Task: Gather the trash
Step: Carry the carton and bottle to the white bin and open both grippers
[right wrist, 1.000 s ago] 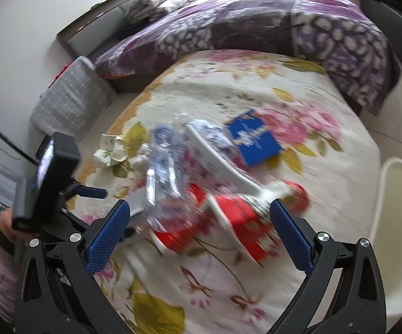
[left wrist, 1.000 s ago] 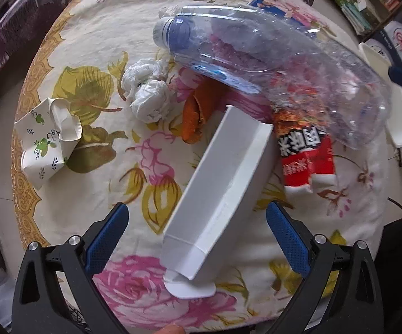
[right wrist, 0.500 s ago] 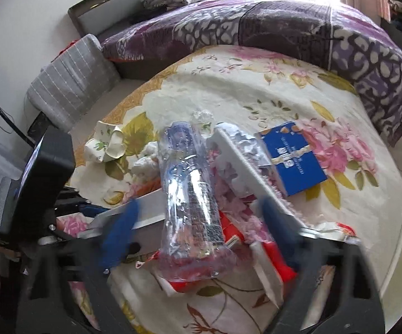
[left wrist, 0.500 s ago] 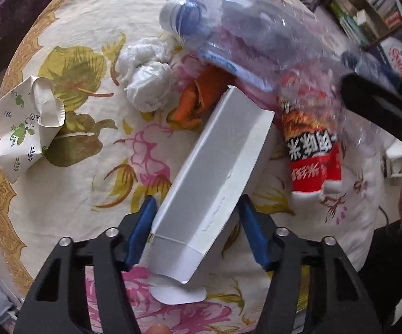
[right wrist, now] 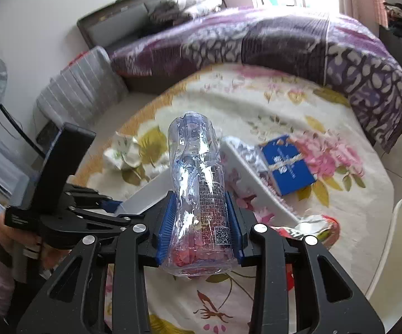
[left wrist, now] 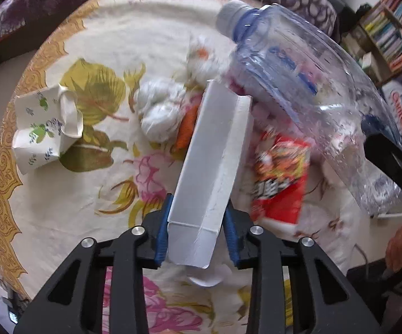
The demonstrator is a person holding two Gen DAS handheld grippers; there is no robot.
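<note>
My left gripper (left wrist: 196,232) is shut on the near end of a long white carton (left wrist: 212,167) that points away over the floral table. My right gripper (right wrist: 199,228) is shut on the base end of a clear crushed plastic bottle (right wrist: 198,183), held above the table; the bottle also shows in the left wrist view (left wrist: 306,83). Loose trash lies on the cloth: a red snack wrapper (left wrist: 281,183), white tissue balls (left wrist: 162,114), an orange peel (left wrist: 187,128) and a crumpled paper cup (left wrist: 45,130).
A blue box (right wrist: 290,164) and another long white carton (right wrist: 256,183) lie on the round table with its floral cloth (right wrist: 340,222). A bed with a purple quilt (right wrist: 284,41) stands behind, a white chair (right wrist: 396,250) at right, and bookshelves (left wrist: 390,33).
Both grippers were open a second ago. The left has closed on the white carton. The right has closed on the plastic bottle and lifted it off the pile.
</note>
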